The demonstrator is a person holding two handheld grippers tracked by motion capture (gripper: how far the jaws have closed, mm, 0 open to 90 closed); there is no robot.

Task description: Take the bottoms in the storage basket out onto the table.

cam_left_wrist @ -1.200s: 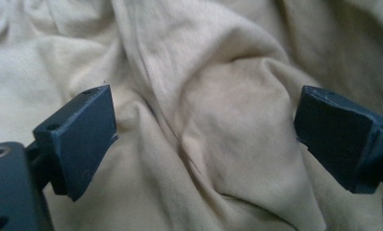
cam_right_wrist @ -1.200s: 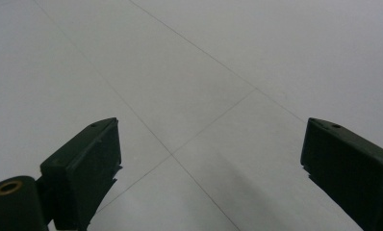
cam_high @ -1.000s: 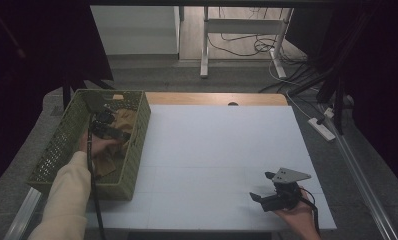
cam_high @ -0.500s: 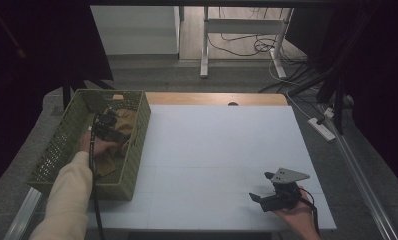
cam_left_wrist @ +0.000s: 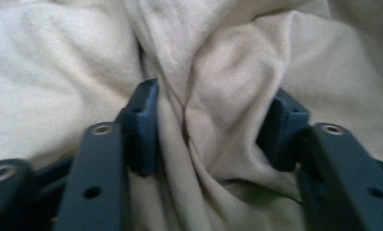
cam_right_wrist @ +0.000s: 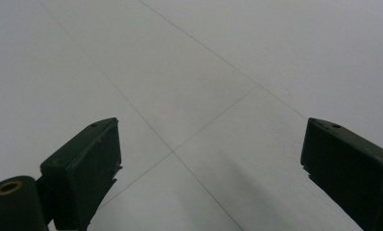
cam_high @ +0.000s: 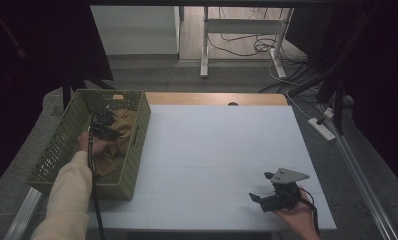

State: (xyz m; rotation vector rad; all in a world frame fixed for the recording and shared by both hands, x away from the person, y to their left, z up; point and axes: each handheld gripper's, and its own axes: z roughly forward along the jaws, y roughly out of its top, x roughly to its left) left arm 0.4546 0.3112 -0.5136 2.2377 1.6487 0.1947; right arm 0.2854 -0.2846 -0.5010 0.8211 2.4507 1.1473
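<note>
Left hand-held gripper (cam_left_wrist: 206, 130) just been closing, pinching cloth (cam_left_wrist: 228, 86) fold in basket (cam_high: 137, 150). Thin pinch, cloth might slip. Right hand-held gripper (cam_right_wrist: 209, 159) wide open, holding nothing.

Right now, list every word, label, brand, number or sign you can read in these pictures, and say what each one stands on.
None: no readable text on any surface.
The cloth is plain, with no tag or print showing.
The green basket has no label on its walls.
The white table has only thin seam lines.
The left gripper and right gripper bear no marking on their jaws.
</note>
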